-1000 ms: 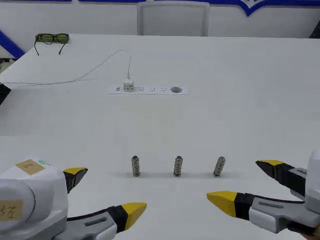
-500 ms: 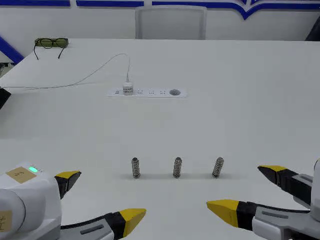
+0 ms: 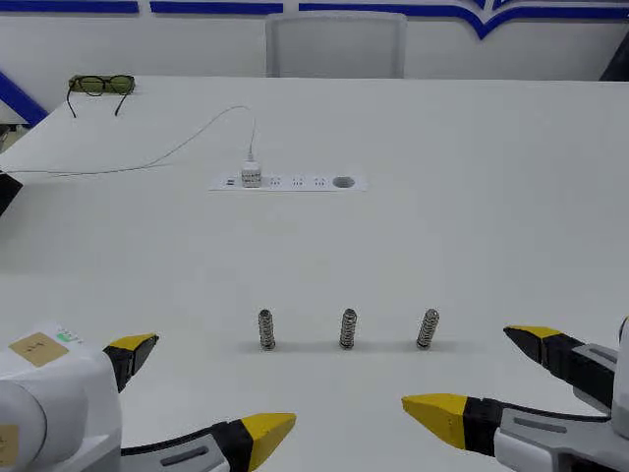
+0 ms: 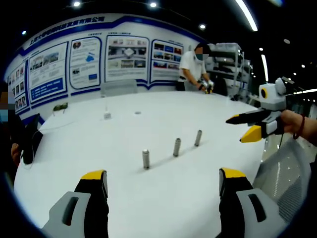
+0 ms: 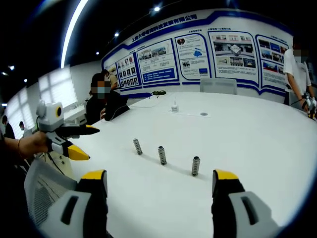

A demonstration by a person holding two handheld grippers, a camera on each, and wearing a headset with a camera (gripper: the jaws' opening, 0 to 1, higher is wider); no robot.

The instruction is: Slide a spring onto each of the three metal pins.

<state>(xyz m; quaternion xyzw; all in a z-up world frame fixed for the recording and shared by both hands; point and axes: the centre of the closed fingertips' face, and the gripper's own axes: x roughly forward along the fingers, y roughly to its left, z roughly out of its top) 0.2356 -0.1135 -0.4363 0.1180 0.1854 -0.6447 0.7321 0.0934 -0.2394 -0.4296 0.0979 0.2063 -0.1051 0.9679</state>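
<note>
Three short metal pins stand upright in a row on the white table, left (image 3: pixel 266 329), middle (image 3: pixel 348 328) and right (image 3: pixel 428 328), each with a coiled spring around it. The coils also show in the right gripper view (image 5: pixel 162 155) and the pins in the left gripper view (image 4: pixel 177 147). My left gripper (image 3: pixel 200 388) is open, near and left of the row, holding nothing. Near and right of the row, my right gripper (image 3: pixel 482 372) is also open and holds nothing. Neither one touches a pin. Each gripper's own view has its yellow-tipped jaws wide apart, left gripper (image 4: pixel 163 174) and right gripper (image 5: pixel 159 174).
A white power strip (image 3: pixel 290 182) with a plugged charger (image 3: pixel 252 175) and a thin cable lies mid-table beyond the pins. Dark glasses (image 3: pixel 101 86) rest at the far left corner. A grey chair (image 3: pixel 334 44) stands behind the table. People stand in the room's background.
Both grippers have drawn back slightly toward the near table edge and stay open. The pins and springs have not moved; the head camera tilted a little.
</note>
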